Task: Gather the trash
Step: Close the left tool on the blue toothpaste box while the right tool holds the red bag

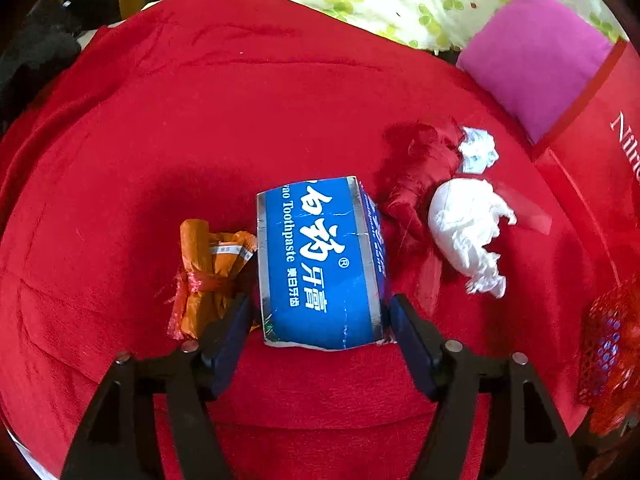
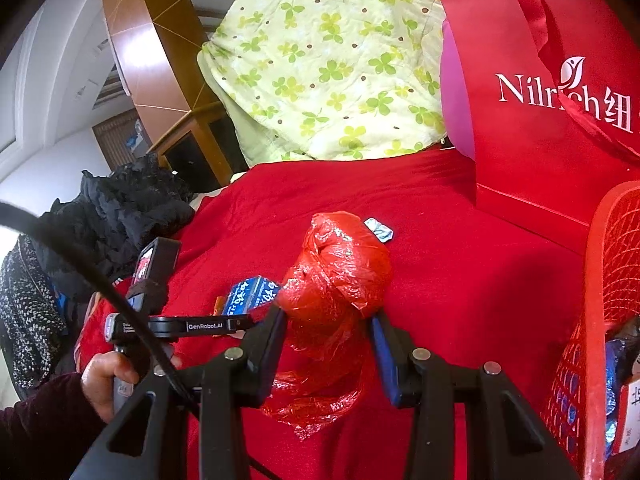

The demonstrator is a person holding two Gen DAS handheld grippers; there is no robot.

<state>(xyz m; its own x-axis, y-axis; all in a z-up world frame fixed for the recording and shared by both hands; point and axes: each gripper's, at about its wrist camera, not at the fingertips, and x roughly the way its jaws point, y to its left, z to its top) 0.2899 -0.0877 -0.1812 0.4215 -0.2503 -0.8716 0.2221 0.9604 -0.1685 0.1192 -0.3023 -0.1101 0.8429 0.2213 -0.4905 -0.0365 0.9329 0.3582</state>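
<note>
A blue toothpaste box (image 1: 320,264) lies on the red cloth (image 1: 240,120) between the fingers of my left gripper (image 1: 320,306). The jaws stand open, with a thin gap at the left pad. An orange wrapper bundle (image 1: 212,272) lies just left of the box. To its right are a dark red crumpled wrap (image 1: 420,168), a white tissue wad (image 1: 468,232) and a small blue-white paper ball (image 1: 476,150). My right gripper (image 2: 328,320) is shut on a crumpled red plastic bag (image 2: 340,264), which hangs down between its fingers. The box (image 2: 252,296) shows behind it.
A red mesh basket (image 2: 616,280) with trash inside stands at the right. A red paper gift bag (image 2: 540,120) and a pink cushion (image 1: 540,72) sit at the back right, a green floral quilt (image 2: 328,60) behind. Black clothes (image 2: 120,208) are piled at the left.
</note>
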